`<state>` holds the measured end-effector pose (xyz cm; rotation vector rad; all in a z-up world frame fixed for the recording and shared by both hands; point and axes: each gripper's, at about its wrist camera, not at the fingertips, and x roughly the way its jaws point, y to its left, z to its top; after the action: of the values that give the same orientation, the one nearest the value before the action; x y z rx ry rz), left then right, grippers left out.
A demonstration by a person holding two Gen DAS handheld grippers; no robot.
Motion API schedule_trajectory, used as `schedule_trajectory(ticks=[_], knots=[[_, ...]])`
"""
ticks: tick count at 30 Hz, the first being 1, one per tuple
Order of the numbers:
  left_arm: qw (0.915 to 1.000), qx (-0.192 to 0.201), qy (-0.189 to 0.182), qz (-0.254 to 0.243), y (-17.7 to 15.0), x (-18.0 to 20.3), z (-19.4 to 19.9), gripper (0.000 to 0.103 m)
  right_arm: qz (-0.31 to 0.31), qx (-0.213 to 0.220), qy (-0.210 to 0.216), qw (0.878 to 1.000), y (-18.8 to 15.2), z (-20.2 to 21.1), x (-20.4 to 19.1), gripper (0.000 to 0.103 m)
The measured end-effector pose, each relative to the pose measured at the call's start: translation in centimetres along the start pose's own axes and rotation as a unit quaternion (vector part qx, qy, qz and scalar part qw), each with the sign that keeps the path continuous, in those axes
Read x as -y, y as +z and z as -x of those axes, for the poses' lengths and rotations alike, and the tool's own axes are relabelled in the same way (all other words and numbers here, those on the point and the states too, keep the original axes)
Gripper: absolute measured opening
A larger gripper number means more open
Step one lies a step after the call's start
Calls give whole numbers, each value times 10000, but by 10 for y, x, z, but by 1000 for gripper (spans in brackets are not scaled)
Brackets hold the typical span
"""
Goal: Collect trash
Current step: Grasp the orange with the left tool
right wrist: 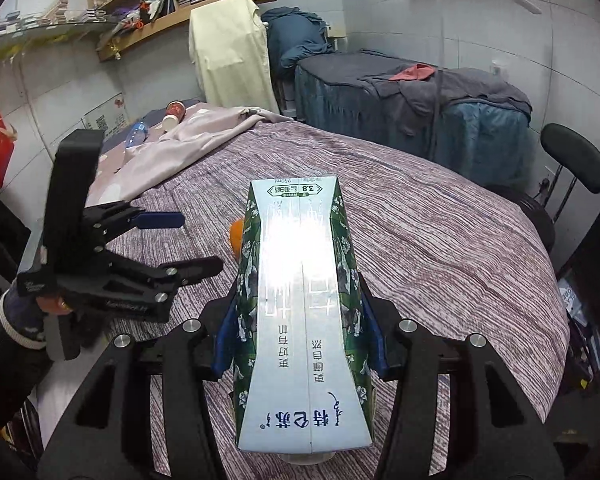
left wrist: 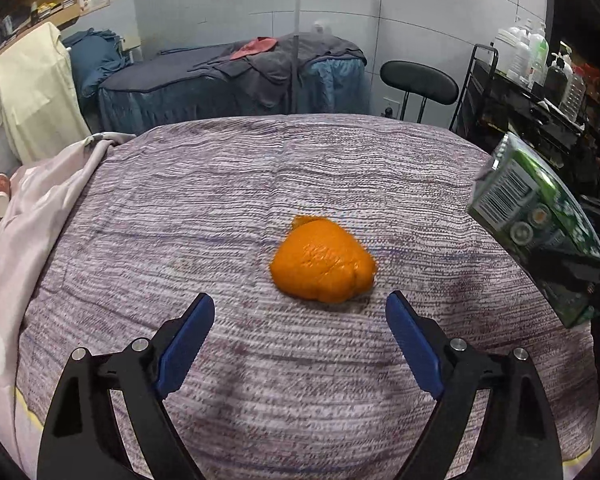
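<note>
Left wrist view shows one piece of orange peel point(left wrist: 323, 265) lying on a purple-and-white striped bedspread point(left wrist: 220, 208), slightly right of centre. The peel is a single domed piece, skin side up. It sits just ahead of the left gripper point(left wrist: 300, 312) and between the lines of its two blue-padded fingers point(left wrist: 188, 344), which are spread wide and touch nothing. The fingertips are near the peel but apart from it.

One milk carton point(right wrist: 300, 304) fills the middle of the right wrist view. It is a green and white 250 ml carton with Chinese lettering, lying lengthwise along the fingers. The right gripper point(right wrist: 300, 340) clamps it from both sides, blue pads pressed against the green side panels, and the carton is held above the bedspread. From the left wrist view the same carton appears at the right edge, barcode side showing, well apart from the peel.

In the right wrist view the left gripper is seen from the side, held by a gloved hand point(right wrist: 32, 312), and a sliver of the peel shows just behind the carton's left edge.

Farther off, a pale pink quilt point(right wrist: 188, 132) is bunched at the bed's far left. Beyond it lie one red-and-white paper cup point(right wrist: 174, 115) on its side and one clear plastic bottle point(right wrist: 134, 133). One black stool point(left wrist: 419, 82) stands past the bed.
</note>
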<state>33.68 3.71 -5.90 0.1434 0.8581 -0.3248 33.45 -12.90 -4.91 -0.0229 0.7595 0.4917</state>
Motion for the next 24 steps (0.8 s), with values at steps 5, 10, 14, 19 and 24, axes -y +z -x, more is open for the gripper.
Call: schedule_trajectory(ticks=[5,10,14,19,24], knots=[[9996,-226,106,-95,17,9,-31,75,-132,50,12,9999,-16,14,7,52],[9993,-350,71,-124,16,15,-43,59,-216,170,-11,9996,-30,26,10,52],[9996,-266,89,-82,9,18,-33,52,-379,284,5,9989,-39,34,15,52],[9999,-116,70,-2,2,25,-13,46,-539,449,17,9975,-49,46,20,52],[9997,100,-128,184,-16,34,24,44,-704,584,48,9958,-66,66,20,52]])
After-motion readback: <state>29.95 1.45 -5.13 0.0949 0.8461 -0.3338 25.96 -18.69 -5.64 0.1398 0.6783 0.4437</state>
